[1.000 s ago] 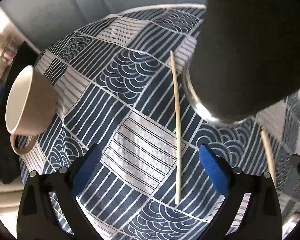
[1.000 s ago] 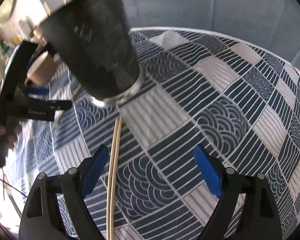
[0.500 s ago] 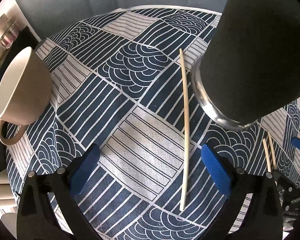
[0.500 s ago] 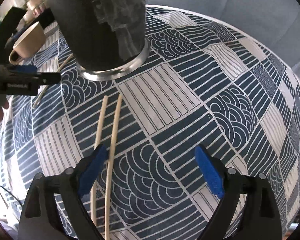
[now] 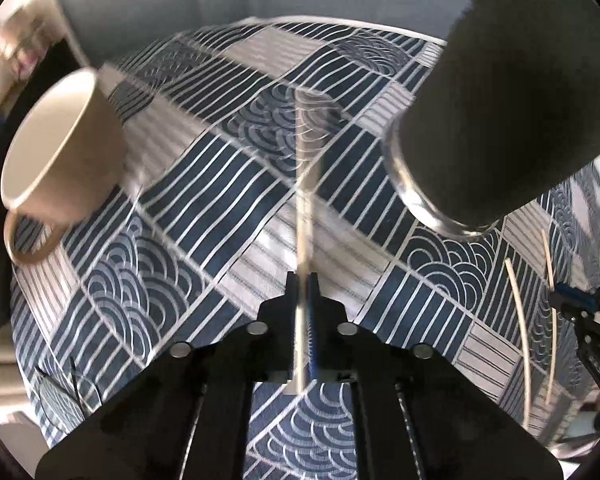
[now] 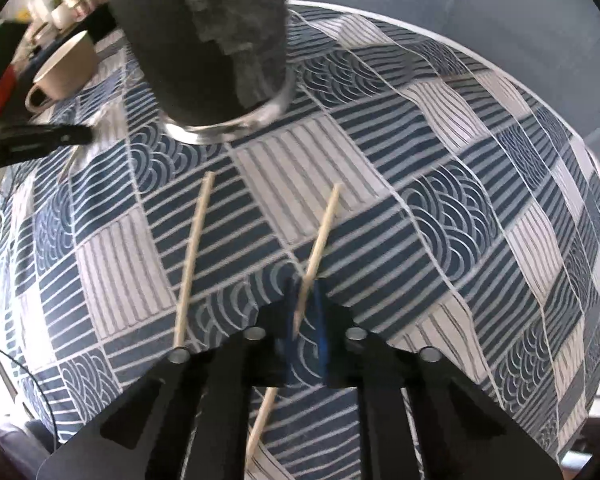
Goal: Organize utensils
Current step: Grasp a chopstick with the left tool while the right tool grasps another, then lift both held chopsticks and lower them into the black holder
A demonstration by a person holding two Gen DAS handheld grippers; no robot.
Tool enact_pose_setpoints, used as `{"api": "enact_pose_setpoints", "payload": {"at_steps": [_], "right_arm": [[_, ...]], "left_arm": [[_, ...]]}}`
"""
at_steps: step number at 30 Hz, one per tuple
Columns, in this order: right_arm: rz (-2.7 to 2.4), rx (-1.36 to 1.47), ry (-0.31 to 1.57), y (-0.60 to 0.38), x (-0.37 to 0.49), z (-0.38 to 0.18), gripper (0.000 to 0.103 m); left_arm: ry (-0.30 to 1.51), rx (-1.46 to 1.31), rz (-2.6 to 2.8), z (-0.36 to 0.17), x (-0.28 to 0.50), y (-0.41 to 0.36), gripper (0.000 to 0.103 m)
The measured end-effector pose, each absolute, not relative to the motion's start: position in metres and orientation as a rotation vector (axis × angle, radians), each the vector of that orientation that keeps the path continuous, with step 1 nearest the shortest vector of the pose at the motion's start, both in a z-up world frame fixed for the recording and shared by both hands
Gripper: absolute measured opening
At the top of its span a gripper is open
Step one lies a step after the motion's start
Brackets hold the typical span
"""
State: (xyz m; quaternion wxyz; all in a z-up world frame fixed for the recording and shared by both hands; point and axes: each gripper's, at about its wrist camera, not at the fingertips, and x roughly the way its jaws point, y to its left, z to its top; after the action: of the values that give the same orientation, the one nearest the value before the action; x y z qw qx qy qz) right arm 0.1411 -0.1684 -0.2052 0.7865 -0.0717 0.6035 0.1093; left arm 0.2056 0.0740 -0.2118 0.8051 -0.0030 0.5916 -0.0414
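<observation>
Each chopstick should be lifted level and slowly, so that it cannot pivot in the pinch. The left gripper [image 5: 303, 280] has just clamped on a chopstick [image 5: 305, 216] at frame centre, its long axis pointing up-frame beside the dark holder [image 5: 500, 120]. The right gripper [image 6: 306, 292] has just clamped on another chopstick [image 6: 320, 236], slanting up-right on the patterned tablecloth [image 6: 460, 200]. A third chopstick [image 6: 192, 256] lies alongside to the left.

- No text, label, brand, number or sign can be read in either view; the left view is blurred.
</observation>
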Motion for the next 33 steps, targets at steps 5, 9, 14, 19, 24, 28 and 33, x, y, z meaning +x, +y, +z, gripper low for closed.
{"api": "enact_pose_setpoints", "payload": {"at_steps": [5,9,14,19,24,28,33], "right_arm": [[0.215,0.005,1.36,-0.195,0.141,-0.205,0.004],[0.238,0.163,1.392,-0.217,0.134,-0.204,0.004],[0.277,0.245,1.344,-0.228,0.123,-0.186,0.005],[0.334,0.276,1.243,-0.226,0.125,-0.15,0.005],[0.366,0.182,1.183,-0.217,0.145,-0.119,0.005],[0.396,0.15,1.125,-0.208,0.166,-0.098,0.005],[0.433,0.146,1.039,-0.201,0.188,-0.062,0.005]], "left_arm": [[1.322,-0.115,-0.111,-0.21,0.194,0.092,0.004],[1.346,-0.205,-0.112,-0.207,0.178,0.1,0.004],[1.316,-0.277,-0.121,-0.187,0.161,0.106,0.004],[1.261,-0.313,-0.141,-0.151,0.16,0.108,0.004],[1.18,-0.278,-0.153,-0.113,0.181,0.098,0.004],[1.106,-0.217,-0.162,-0.079,0.186,0.089,0.005],[1.049,-0.17,-0.188,-0.052,0.202,0.071,0.005]]}}
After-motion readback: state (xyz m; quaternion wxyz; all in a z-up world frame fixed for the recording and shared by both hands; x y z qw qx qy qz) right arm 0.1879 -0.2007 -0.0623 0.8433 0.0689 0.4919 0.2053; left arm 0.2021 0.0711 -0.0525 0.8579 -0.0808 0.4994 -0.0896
